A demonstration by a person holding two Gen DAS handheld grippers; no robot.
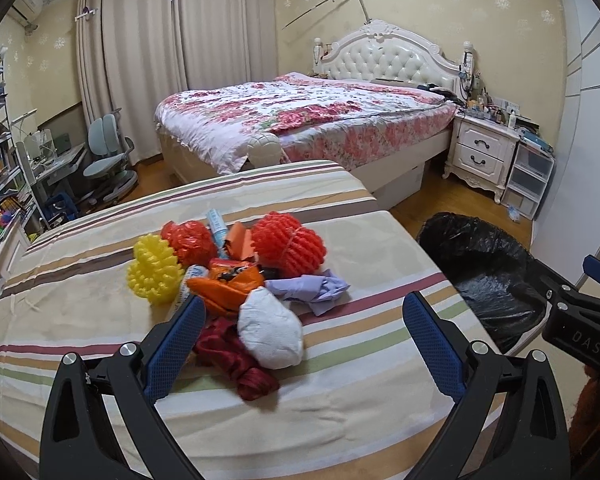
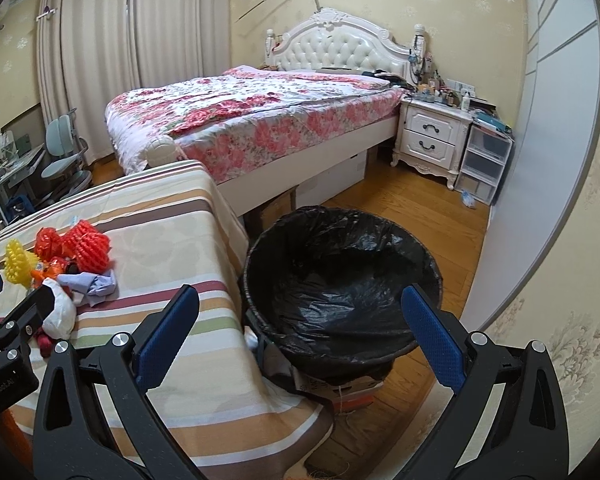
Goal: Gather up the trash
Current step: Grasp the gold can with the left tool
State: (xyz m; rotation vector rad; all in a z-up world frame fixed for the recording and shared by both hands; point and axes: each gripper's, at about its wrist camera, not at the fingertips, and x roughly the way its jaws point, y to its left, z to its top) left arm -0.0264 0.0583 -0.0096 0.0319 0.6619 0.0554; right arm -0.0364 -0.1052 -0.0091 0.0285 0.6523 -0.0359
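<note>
A heap of trash lies on the striped table (image 1: 340, 408): a white crumpled wad (image 1: 270, 330), a dark red cloth (image 1: 228, 356), a purple wad (image 1: 312, 286), an orange wrapper (image 1: 224, 286), a yellow foam net (image 1: 152, 274) and two red foam nets (image 1: 288, 246). My left gripper (image 1: 304, 316) is open, its fingers on either side of the white wad and a little above it. My right gripper (image 2: 300, 308) is open and empty over the bin (image 2: 340, 280) lined with a black bag. The heap also shows in the right wrist view (image 2: 84, 256).
The bin (image 1: 484, 272) stands on the wooden floor right of the table. A bed (image 1: 308, 120) with a floral cover stands behind. A white nightstand (image 1: 480, 152) and plastic drawers (image 1: 528, 180) stand at the right wall. A desk chair (image 1: 108, 160) and shelves are at the left.
</note>
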